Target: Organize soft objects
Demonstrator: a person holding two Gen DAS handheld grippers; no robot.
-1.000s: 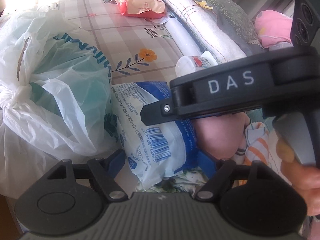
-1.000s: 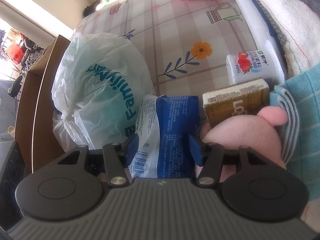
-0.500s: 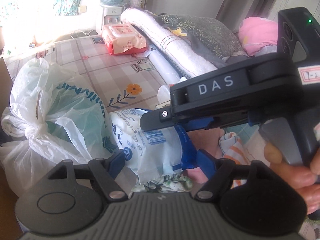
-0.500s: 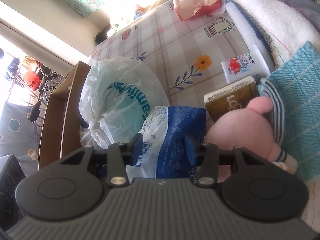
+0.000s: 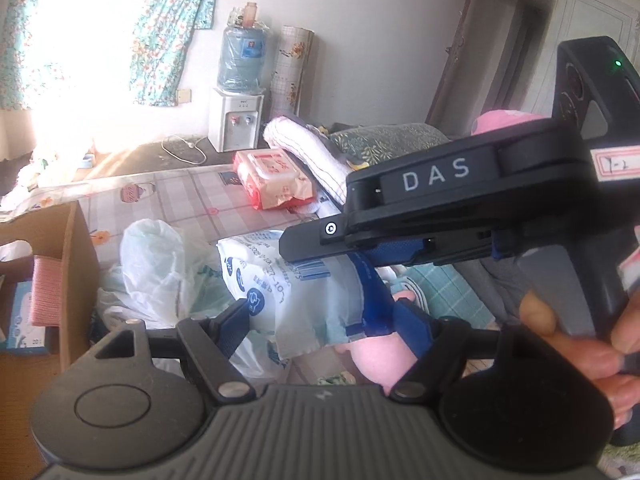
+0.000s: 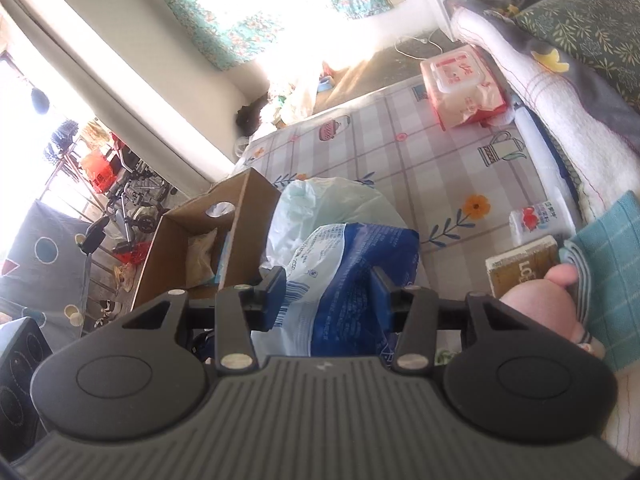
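Both your left gripper (image 5: 332,320) and right gripper (image 6: 328,294) are clamped on the blue-white soft pack (image 6: 352,264), lifted above the bed beside the cardboard box (image 6: 200,248). If one hand pulls away, the thin wrapper can tear or slip.
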